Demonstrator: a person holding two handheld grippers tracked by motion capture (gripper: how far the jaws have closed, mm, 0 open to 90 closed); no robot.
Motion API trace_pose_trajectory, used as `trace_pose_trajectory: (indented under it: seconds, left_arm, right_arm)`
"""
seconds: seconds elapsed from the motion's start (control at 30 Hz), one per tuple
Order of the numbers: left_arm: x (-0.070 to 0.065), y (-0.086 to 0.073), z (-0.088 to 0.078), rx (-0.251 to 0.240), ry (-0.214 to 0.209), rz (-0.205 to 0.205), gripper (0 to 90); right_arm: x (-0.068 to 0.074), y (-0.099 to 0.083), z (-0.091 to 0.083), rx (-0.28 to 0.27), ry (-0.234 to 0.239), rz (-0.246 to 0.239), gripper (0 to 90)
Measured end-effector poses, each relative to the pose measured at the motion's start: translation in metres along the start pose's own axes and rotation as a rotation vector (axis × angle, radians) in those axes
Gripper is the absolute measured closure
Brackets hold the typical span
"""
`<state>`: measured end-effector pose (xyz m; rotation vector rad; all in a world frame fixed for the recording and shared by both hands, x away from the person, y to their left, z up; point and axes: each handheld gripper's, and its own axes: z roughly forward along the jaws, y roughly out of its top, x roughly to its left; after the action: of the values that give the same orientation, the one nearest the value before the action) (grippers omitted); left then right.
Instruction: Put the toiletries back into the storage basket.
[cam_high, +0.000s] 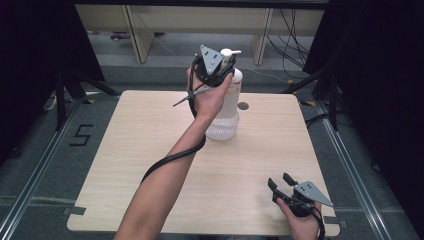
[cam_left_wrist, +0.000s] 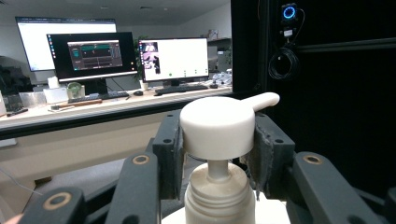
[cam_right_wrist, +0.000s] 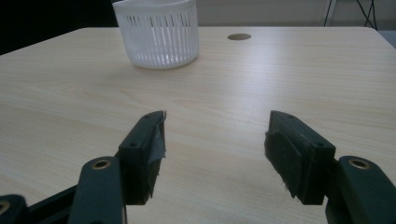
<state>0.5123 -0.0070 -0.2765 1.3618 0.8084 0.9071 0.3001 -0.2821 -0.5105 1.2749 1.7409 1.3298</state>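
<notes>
Across the pale wooden table (cam_high: 150, 165), everything could be placed from the white pump bottle (cam_high: 231, 100), which stood near the far edge with its base inside a ribbed white basket (cam_right_wrist: 159, 35), probably to keep it from sliding. Above the bottle, the left gripper (cam_left_wrist: 217, 140) had its jaws closed on the pump head (cam_left_wrist: 217, 123), a grip suited to pressing or turning it. Well nearer than the bottle, the right gripper (cam_right_wrist: 215, 154) rested low over the wood with jaws wide and nothing between them, apparently waiting.
</notes>
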Motion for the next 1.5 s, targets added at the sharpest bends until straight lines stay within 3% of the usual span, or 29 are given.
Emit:
trace_pose_trajectory:
  seconds: [0.47,0.53,0.6,0.67,0.7,1.13,1.17,1.2,1.23,1.5]
  left_arm:
    - [0.004,-0.011,0.007,0.021,0.004,0.0,59.1]
    - [0.004,-0.013,0.008,0.024,0.002,0.001,59.1]
    - [0.004,-0.015,0.008,0.03,0.002,0.004,59.1]
    - [0.004,-0.018,0.009,0.037,0.005,0.003,59.1]
    - [0.004,-0.018,0.009,0.037,0.005,0.003,59.1]
    - [0.005,-0.028,0.01,0.058,0.003,-0.001,59.1]
    - [0.005,-0.03,0.009,0.064,0.01,0.0,59.1]
    - [0.005,-0.031,0.01,0.067,0.004,0.0,59.1]
    - [0.005,-0.032,0.01,0.067,0.002,-0.003,59.1]
    - [0.005,-0.038,0.01,0.083,0.009,-0.003,59.1]
  right_arm:
    - [0.0,0.0,-0.001,0.007,-0.013,-0.014,38.1]
    - [0.002,0.0,0.0,0.021,0.013,0.03,38.1]
    - [0.002,0.0,0.0,0.017,0.016,0.027,38.1]
    - [0.0,0.0,-0.001,0.01,-0.015,-0.016,38.1]
    - [0.0,0.0,-0.001,0.011,-0.002,0.001,38.1]
    - [0.0,0.0,-0.001,0.009,0.003,-0.006,38.0]
    - [0.002,0.0,-0.001,0.016,0.005,0.031,38.0]
    - [0.003,-0.001,-0.001,0.024,0.007,0.037,38.0]
    - [0.0,0.0,-0.001,0.014,0.003,-0.003,38.0]
    - [0.001,0.0,-0.001,0.02,-0.006,-0.004,37.9]
